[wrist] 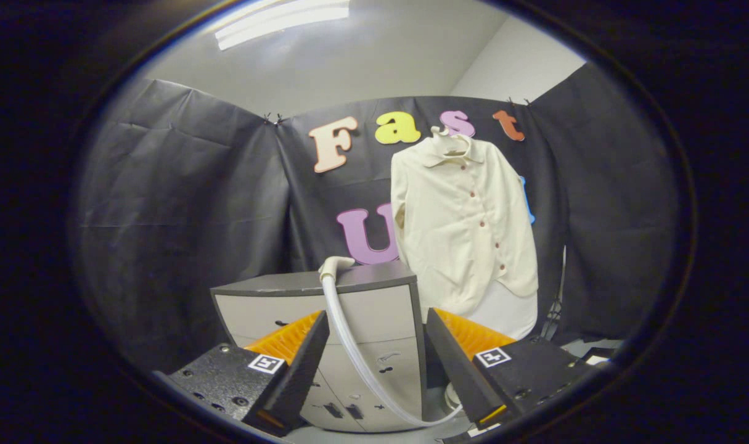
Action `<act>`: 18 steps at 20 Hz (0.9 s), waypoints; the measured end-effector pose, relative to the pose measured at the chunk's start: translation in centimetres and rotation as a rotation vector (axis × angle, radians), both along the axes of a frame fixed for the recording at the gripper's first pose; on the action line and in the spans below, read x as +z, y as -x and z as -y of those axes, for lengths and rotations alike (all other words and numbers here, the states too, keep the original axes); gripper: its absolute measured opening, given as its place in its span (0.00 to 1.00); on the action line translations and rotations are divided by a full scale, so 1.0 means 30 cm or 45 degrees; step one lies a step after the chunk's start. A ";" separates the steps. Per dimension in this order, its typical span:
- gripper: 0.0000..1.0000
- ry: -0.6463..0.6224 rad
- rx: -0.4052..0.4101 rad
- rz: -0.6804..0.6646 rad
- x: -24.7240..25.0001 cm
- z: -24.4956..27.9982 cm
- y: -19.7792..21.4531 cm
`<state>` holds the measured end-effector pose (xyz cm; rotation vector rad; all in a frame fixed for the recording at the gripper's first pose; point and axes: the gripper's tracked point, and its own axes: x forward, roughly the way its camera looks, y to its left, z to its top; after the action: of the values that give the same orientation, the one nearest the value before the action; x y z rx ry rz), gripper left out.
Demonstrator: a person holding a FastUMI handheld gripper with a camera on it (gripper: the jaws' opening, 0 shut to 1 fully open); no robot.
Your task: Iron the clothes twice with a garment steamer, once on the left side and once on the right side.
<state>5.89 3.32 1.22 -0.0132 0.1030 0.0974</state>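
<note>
A cream button-up shirt [463, 222] hangs on a hanger against the booth wall, beyond and slightly right of my fingers. The garment steamer's white head [335, 266] rests on top of a grey drawer cabinet [325, 308], and its white hose [356, 357] drops down the cabinet's front and curls back between my fingers. My gripper [377, 345] is open, with the fingers wide apart and nothing held. The steamer head lies well ahead of the fingers, just above the left one.
The cabinet stands straight ahead, with drawers and dark handles on its front. A white board or panel [510, 314] shows below the shirt's hem. Some dark stand legs [556, 314] sit to the right of the shirt. Black cloth walls close in on all sides.
</note>
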 end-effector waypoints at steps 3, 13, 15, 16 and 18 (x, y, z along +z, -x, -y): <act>0.97 0.023 0.004 -0.083 0.003 -0.010 -0.090; 0.97 0.139 0.056 -0.307 0.034 -0.189 -0.432; 0.97 0.136 0.068 -0.357 0.034 -0.239 -0.493; 0.97 0.118 0.064 -0.378 0.029 -0.257 -0.524; 0.97 0.078 0.066 -0.451 0.000 -0.294 -0.589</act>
<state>23.56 12.14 1.20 -0.0601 0.4594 0.1476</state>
